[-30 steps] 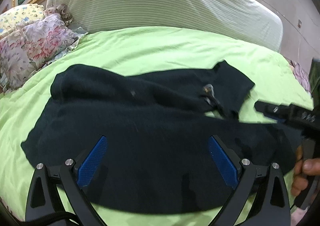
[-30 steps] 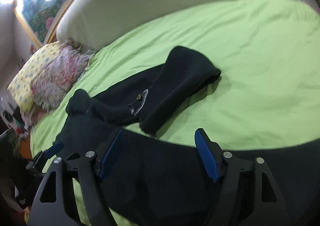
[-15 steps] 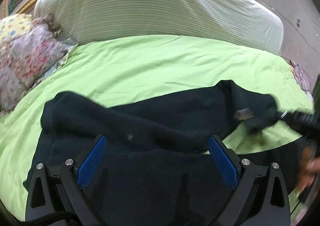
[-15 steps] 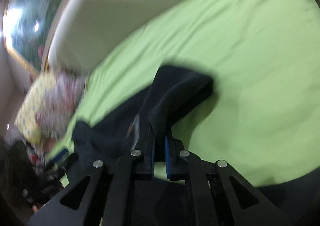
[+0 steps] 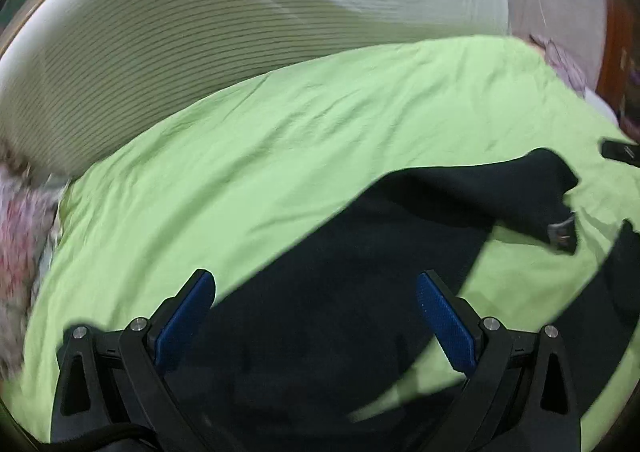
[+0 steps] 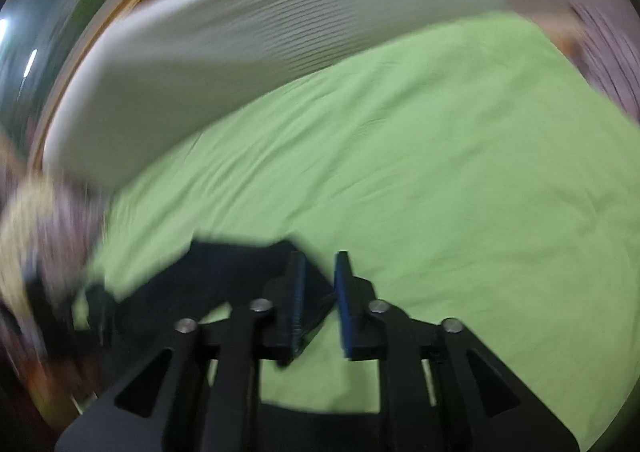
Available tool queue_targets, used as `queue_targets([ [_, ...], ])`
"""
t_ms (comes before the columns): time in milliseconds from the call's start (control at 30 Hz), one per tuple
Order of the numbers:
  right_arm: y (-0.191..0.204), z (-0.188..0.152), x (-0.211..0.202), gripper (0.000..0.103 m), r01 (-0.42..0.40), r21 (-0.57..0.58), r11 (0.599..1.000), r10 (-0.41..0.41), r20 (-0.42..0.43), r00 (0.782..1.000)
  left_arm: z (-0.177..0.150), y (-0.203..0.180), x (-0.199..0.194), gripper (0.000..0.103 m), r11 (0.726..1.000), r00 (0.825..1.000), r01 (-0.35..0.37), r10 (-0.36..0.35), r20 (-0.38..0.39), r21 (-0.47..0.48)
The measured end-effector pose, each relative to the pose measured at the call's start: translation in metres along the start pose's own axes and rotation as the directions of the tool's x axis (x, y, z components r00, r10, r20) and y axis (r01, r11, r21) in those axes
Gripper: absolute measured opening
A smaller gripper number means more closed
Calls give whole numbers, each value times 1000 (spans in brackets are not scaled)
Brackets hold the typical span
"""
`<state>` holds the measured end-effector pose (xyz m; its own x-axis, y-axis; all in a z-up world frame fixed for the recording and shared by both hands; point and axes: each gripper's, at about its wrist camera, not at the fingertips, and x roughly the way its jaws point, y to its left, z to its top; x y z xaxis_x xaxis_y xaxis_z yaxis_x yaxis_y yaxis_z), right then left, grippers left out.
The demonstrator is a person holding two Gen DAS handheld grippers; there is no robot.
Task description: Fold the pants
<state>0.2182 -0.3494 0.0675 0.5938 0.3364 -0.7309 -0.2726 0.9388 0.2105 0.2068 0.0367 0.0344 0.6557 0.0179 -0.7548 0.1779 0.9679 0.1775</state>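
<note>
Left gripper [image 5: 316,316]: your black fingers stand wide apart at the bottom of the left wrist view, with ribbed blue pads [image 5: 446,322] facing each other. Nothing is pressed between them; they hover over dark cloth.
Right gripper [image 6: 320,292]: your jaws stand at a narrow gap and have just been opening after a tight close. Green sheet shows through the gap, and no cloth is pinched between the blue pads [image 6: 345,304]. The black frame is flat plate with round silver rivets.
Right gripper tip seen from the left: a black tip [image 5: 618,151] pokes in at the right edge, just above the sheet.
Pants [image 5: 340,312]: black, soft and matte, lying on the bed. From the left wrist they spread under your left fingers and run up to the right in a broad band. Its far end is folded over, with a small pale tag or fastener [image 5: 560,230] at the tip. From the right wrist a blurred dark fold lies just left of your right fingers.
Writing: none can be read; the tag is too small.
Bed sheet [image 5: 320,124]: bright green, smooth weave with fine creases.
Floral pillow [image 5: 20,236]: pink and white print, blurred, at the left edge.
Headboard [image 5: 248,12]: pale, padded, with fine horizontal ribs, behind the sheet.
</note>
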Motion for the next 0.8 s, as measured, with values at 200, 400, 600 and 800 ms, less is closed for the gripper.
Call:
queue_targets([
  [200, 76, -21, 49, 51, 77, -356, 931, -112, -79, 990, 17, 19, 60, 98, 988, 982, 146, -139, -128, 49],
  [400, 102, -44, 98, 52, 241, -600, 763, -339, -53, 939, 19, 14, 105, 86, 956, 948, 258, -223, -227, 140],
  [600, 50, -11, 71, 9, 265, -450, 853, -314, -37, 949, 13, -6, 100, 26, 891, 909, 380, -310, -278, 248],
  [800, 20, 15, 40, 8, 238, -358, 903, -266, -30, 963, 3, -26, 60, 8, 872, 923, 370, -308, -228, 320],
])
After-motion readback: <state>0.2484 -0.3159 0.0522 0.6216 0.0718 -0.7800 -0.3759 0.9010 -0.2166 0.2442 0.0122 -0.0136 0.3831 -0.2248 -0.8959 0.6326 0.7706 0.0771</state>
